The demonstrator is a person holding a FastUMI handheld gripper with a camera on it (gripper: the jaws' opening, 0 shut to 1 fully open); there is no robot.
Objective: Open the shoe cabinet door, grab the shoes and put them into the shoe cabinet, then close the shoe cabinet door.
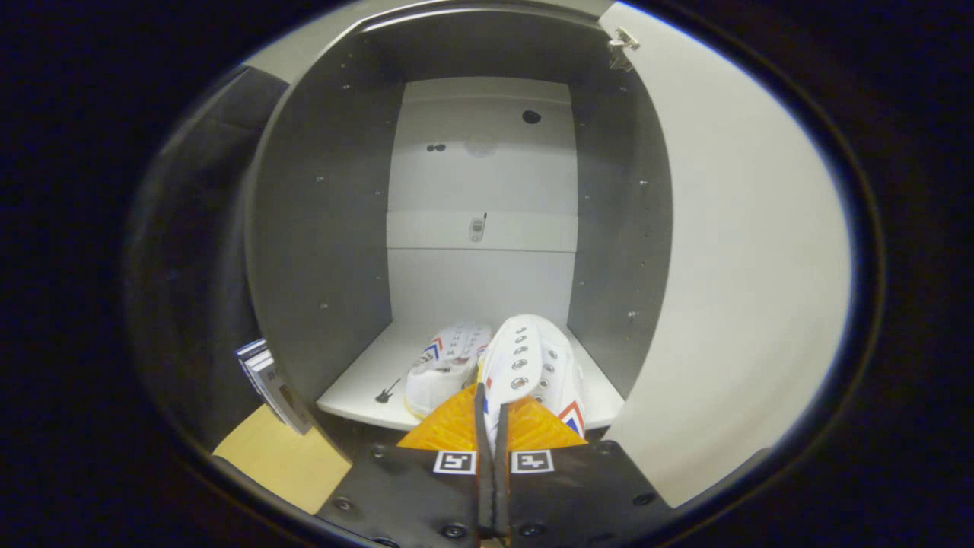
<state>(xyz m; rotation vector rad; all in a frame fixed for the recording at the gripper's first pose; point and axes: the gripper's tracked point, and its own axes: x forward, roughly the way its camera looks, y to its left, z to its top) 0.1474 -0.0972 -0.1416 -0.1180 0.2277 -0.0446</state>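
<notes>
The cabinet (319, 228) stood open, its door (730, 266) swung wide off to the right side with a metal hinge (624, 39) showing at its upper corner. Inside, the side walls were dark grey and the back panel (481, 213) pale, with a couple of small dark holes and a little fitting near its middle.

Down on the white shelf (365, 380) sat the first shoe (447, 364) — a white sneaker with red and blue stripes on its side, resting toe-in toward the back. Just beside it, on its right and touching or nearly so, was the second shoe (533, 365), also white with a row of metal eyelets running up its top, and the same red and blue mark near its heel.

The gripper (492, 418) had its two fingers drawn close together, only a thin gap between them, and the heel edge of that second shoe was pinched in that gap — clamped between the pads. The shoe itself reached forward over the front lip of the shelf, just ahead of the fingers.

Off to the left, outside the cabinet wall, a small stack of cards or booklets (270, 380) leaned near a tan floor or board (281, 457).
</notes>
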